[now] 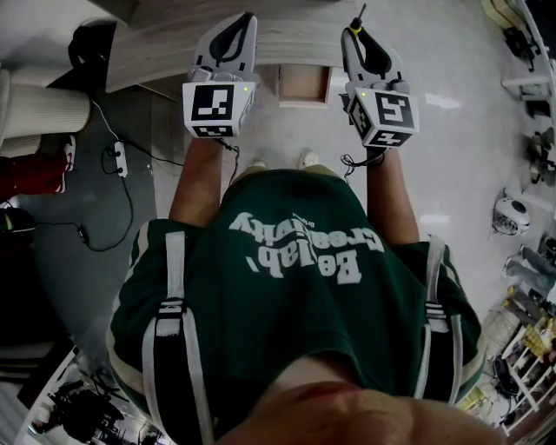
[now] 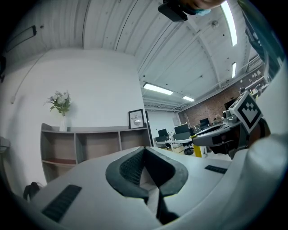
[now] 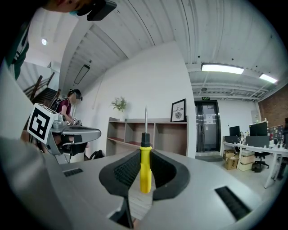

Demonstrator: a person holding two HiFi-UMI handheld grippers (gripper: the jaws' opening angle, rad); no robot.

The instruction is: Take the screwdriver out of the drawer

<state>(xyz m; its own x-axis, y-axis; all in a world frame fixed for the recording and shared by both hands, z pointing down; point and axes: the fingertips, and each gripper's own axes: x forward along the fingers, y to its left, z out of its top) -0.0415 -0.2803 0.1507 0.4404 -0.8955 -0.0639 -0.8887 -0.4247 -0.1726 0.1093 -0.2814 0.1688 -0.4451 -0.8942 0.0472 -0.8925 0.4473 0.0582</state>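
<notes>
The screwdriver point(image 3: 145, 170) has a yellow handle and a thin metal shaft that stands straight up between the dark pads of my right gripper point(image 3: 145, 157), which is shut on the handle. In the head view this gripper point(image 1: 354, 36) is held up at the right, with the screwdriver point(image 1: 356, 26) sticking out past its tips. My left gripper point(image 2: 145, 152) has its jaws together with nothing between them. It is held up at the left in the head view point(image 1: 245, 21), level with the right one. A small open drawer point(image 1: 304, 85) shows under the table edge between the two grippers.
A pale wooden tabletop point(image 1: 165, 35) lies ahead of the grippers. A power strip with cable point(image 1: 118, 158) lies on the floor at the left. A shelf unit point(image 3: 148, 132) with a flower vase point(image 2: 60, 108) and a framed picture point(image 3: 178, 110) lines the wall. A person point(image 3: 69, 105) stands at the far left.
</notes>
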